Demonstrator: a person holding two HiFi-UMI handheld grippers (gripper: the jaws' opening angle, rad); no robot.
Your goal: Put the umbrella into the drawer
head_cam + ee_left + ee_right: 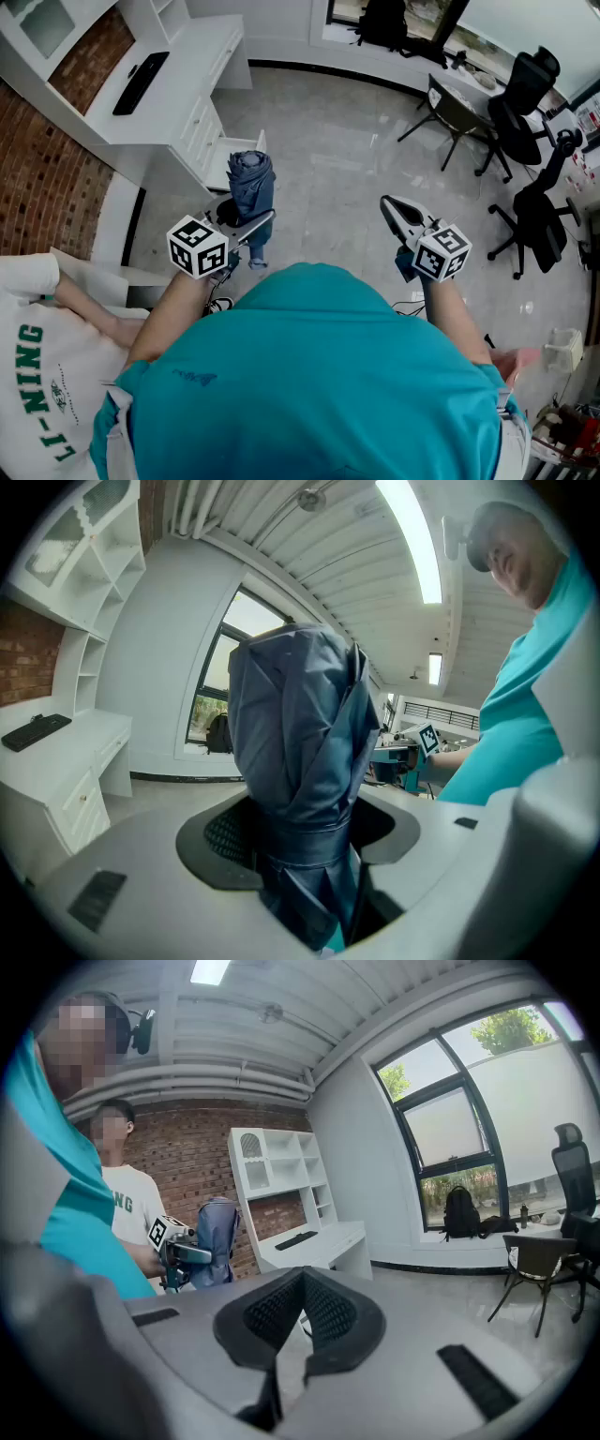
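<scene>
The left gripper (246, 228) pinched the folded blue umbrella (251, 183), which stood upright. The right gripper (390, 205) was pressed together, holding nothing.

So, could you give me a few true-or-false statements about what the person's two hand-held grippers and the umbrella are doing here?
1. The left hand-held gripper grips a folded blue umbrella. True.
2. The umbrella has already been put away. False: it stands upright in that gripper, out in front of the white desk.
3. The right hand-held gripper holds a keyboard. False: its jaws are shut and empty; the keyboard lies on the desk.
4. Black office chairs stand across the room. True.
</scene>
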